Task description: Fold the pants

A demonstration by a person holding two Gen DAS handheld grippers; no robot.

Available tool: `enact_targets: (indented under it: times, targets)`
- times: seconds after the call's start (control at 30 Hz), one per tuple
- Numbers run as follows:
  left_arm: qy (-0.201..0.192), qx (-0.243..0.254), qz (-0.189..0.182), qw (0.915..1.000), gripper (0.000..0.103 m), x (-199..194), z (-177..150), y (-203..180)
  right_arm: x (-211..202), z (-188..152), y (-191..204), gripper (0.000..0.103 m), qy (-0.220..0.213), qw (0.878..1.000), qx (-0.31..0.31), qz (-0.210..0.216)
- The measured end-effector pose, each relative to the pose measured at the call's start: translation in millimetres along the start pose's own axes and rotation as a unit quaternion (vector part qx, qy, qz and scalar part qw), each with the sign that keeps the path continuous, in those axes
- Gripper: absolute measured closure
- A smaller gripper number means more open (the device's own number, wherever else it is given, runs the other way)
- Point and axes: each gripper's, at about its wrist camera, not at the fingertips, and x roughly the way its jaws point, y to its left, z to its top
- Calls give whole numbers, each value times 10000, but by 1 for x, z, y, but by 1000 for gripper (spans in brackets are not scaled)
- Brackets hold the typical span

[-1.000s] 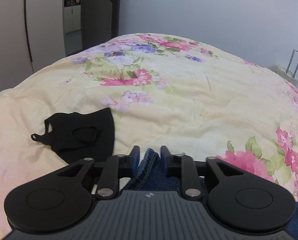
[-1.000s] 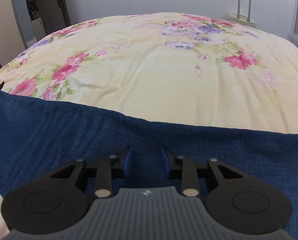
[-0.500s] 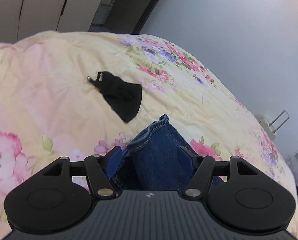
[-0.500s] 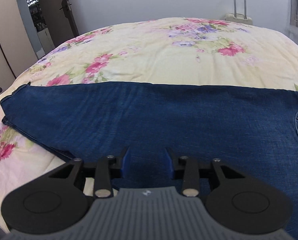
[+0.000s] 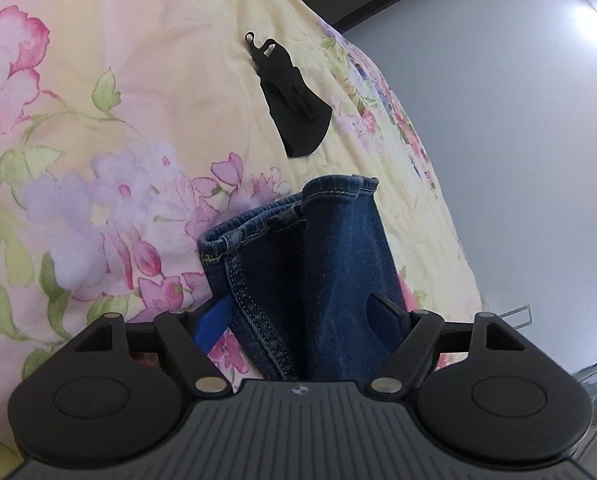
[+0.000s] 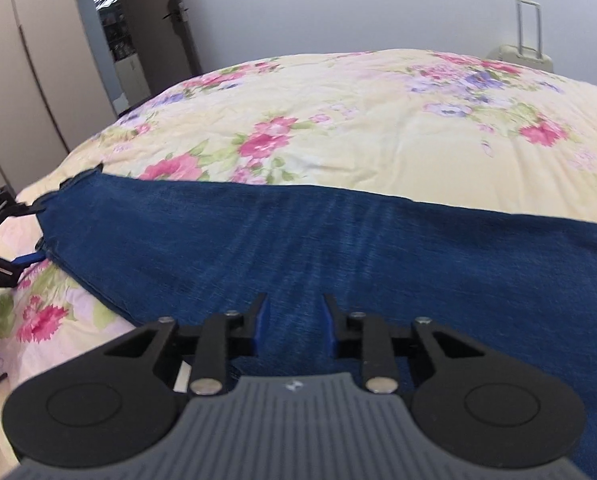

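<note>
step: pants [image 6: 338, 248] laid flat | left gripper [image 5: 298, 320] opening, hem released; right gripper [image 6: 292, 320] closing, grip unclear | next: fold is begun

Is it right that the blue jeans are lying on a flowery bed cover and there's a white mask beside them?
Nearly. The mask is black, not white; the left wrist view shows it. The rest holds: the blue jeans lie on the flowery bed cover, with the mask close beyond the hems.
</note>
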Motion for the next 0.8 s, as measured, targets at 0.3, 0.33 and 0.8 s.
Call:
enact_targets:
  times: [0.3, 0.33, 0.8]
  targets:
    - [-431, 217, 257, 9985, 43, -5, -10, 6, 35, -33, -9, 82, 572, 9984, 24, -7]
    - [-497, 156, 234, 9984, 42, -11, -12, 10, 36, -33, -8, 82, 585, 9983, -9, -17]
    - [-577, -211, 398, 9973, 34, 6, -2, 15, 33, -38, -18, 82, 486, 9985, 180, 161]
